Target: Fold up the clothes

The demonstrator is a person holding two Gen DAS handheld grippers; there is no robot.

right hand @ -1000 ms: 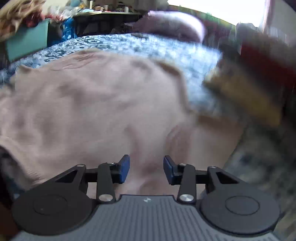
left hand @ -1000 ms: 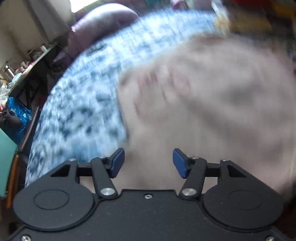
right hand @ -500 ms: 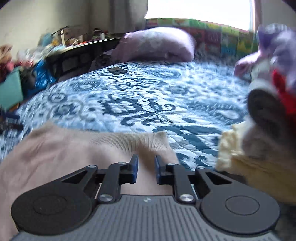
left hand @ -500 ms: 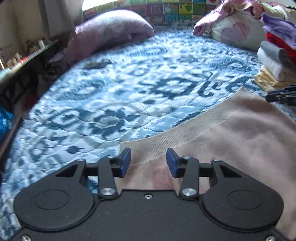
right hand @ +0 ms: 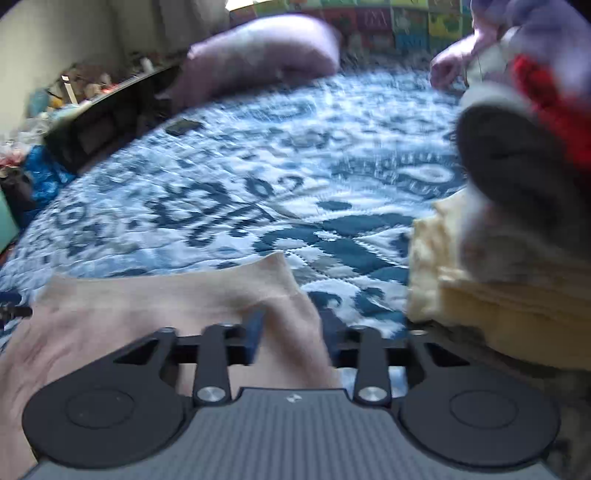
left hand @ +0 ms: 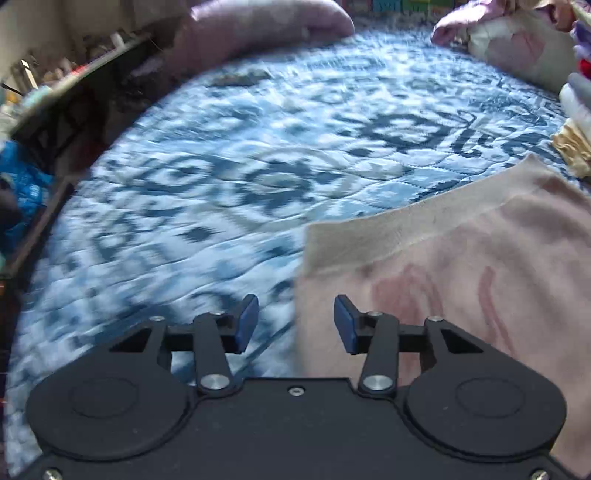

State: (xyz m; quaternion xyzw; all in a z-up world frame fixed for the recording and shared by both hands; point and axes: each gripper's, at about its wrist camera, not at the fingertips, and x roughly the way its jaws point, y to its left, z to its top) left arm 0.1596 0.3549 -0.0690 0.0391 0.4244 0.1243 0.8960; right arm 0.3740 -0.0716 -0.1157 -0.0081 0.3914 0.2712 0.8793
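Observation:
A pale pink garment (left hand: 461, 277) with a ribbed beige hem lies flat on the blue-and-white quilt (left hand: 221, 177); a faint reddish print shows through it. My left gripper (left hand: 295, 325) is open over the garment's left edge, with cloth under the right finger and quilt under the left. In the right wrist view, the garment's (right hand: 147, 306) right hem corner runs between the blue pads of my right gripper (right hand: 293, 334), which stands open. The cloth partly hides the right pad.
A stack of folded clothes (right hand: 498, 295), yellow, grey and red, stands close on the right. A purple pillow (left hand: 258, 29) lies at the head of the bed, and a dark flat object (right hand: 181, 127) rests on the quilt. A cluttered dark table (left hand: 74, 92) runs along the left.
Both grippers carried the garment's hem away across the bed and laid it flat. The right gripper's fingers have spread apart since half a second ago, and both views have drawn back slightly.

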